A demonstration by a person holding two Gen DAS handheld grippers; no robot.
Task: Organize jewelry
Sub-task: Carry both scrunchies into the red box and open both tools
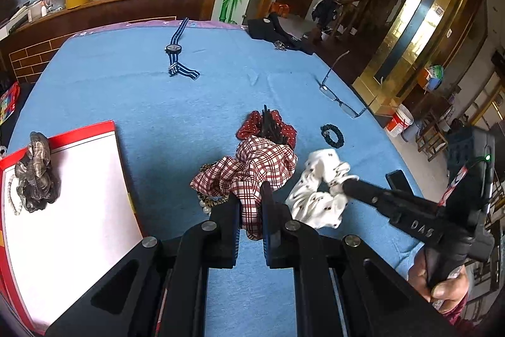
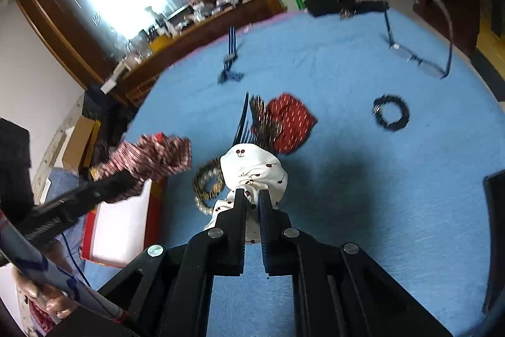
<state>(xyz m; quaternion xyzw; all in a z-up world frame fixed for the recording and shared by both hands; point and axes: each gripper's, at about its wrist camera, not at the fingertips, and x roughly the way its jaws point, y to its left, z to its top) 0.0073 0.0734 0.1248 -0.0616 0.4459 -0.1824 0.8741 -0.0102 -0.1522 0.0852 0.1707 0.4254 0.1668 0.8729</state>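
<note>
Left claw (image 1: 251, 201) clamps the soft plaid scrunchie (image 1: 252, 166); right claw (image 2: 252, 201) pinches the light white scrunchie (image 2: 255, 168). Both look limp: grip bunched folds.

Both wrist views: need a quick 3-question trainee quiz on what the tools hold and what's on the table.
1. True or false: the left tool is shut on the plaid scrunchie.
2. Which does the right tool grip? A) black bracelet B) white scrunchie C) glasses
3. Fill in: the gray scrunchie lies in the red ____.

Key: 1 true. 2 B, the white scrunchie; the black bracelet and glasses lie untouched on the blue cloth. 3 box.
</note>
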